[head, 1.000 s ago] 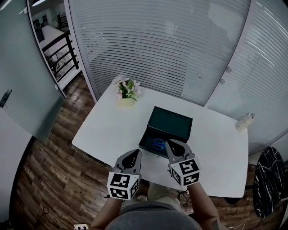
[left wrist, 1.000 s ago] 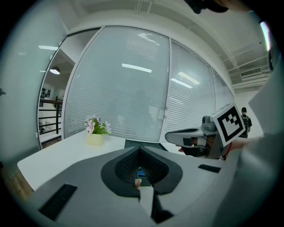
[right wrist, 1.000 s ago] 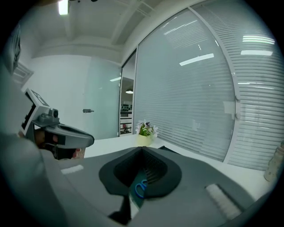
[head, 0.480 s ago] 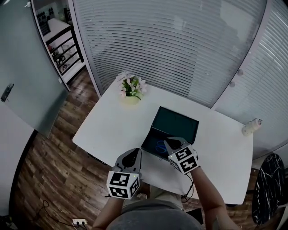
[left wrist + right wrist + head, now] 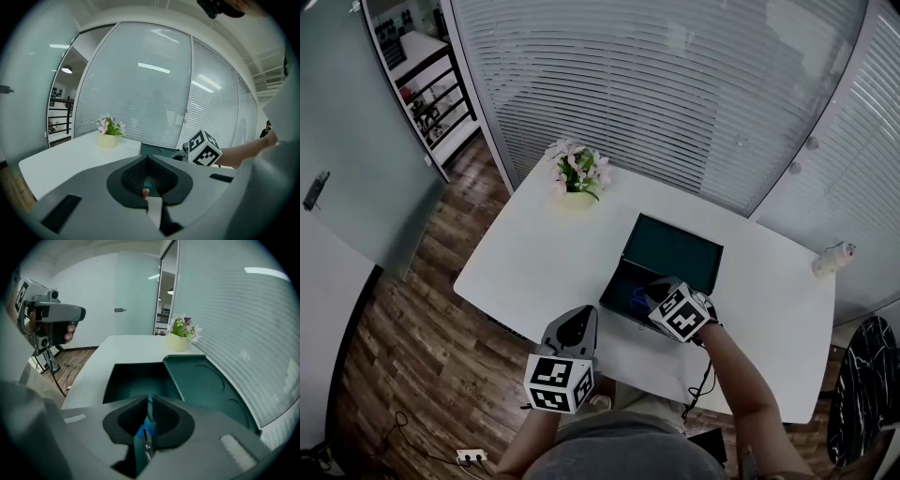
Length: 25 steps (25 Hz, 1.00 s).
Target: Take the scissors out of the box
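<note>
A dark teal box (image 5: 622, 277) stands open on the white table (image 5: 534, 262), its lid (image 5: 675, 248) tipped back. Blue-handled scissors (image 5: 634, 300) lie inside at the near end. My right gripper (image 5: 657, 293) points steeply down into the box, right beside the scissors, jaws shut. In the right gripper view the blue handles (image 5: 146, 428) show through the thin slit between its pads, with the box cavity (image 5: 136, 378) beyond. My left gripper (image 5: 575, 325) hangs off the table's near edge, left of the box, jaws shut and empty.
A small pot of flowers (image 5: 579, 178) stands at the table's far left corner. A small white object (image 5: 832, 258) sits at the right edge. Blind-covered glass walls run behind the table. A black cable (image 5: 703, 384) hangs off the near edge. Wood floor lies to the left.
My right gripper has dropped and tipped downward into the open box, ending next to the scissors. The left gripper has stayed near the table's front edge.
</note>
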{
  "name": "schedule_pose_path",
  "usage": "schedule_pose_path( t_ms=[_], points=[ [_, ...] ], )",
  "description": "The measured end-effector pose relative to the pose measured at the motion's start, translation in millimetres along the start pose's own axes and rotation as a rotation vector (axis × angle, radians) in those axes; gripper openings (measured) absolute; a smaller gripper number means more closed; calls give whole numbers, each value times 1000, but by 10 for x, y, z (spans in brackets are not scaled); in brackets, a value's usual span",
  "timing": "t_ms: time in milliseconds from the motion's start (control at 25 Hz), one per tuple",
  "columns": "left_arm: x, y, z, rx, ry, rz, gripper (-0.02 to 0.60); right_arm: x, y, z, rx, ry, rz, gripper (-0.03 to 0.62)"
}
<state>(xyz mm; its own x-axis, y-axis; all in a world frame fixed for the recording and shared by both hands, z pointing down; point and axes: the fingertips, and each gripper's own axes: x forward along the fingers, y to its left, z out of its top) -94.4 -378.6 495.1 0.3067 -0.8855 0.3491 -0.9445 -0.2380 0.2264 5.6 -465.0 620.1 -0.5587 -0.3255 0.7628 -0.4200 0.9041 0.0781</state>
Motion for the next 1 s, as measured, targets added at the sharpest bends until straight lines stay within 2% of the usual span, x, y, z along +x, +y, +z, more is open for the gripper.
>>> schedule_pose_path(
  t_ms=[40, 80, 240, 680, 800, 1000],
  points=[
    [12, -1, -3, 2, 3, -2, 5, 25, 9, -21, -9, 16, 22, 82],
    [19, -1, -6, 3, 5, -3, 5, 43, 30, -45, -16, 33, 45, 106],
    [20, 22, -16, -1, 6, 4, 5, 104, 146, -173, -61, 91, 119, 130],
    [18, 126, -12, -19, 0, 29, 5, 264, 220, -285, -141, 170, 171, 129],
    [13, 138, -3, -22, -2, 31, 5, 271, 257, -284, -162, 183, 179, 99],
    [-47, 124, 8, -19, -12, 29, 5, 265, 280, -295, -170, 189, 175, 94]
  ],
)
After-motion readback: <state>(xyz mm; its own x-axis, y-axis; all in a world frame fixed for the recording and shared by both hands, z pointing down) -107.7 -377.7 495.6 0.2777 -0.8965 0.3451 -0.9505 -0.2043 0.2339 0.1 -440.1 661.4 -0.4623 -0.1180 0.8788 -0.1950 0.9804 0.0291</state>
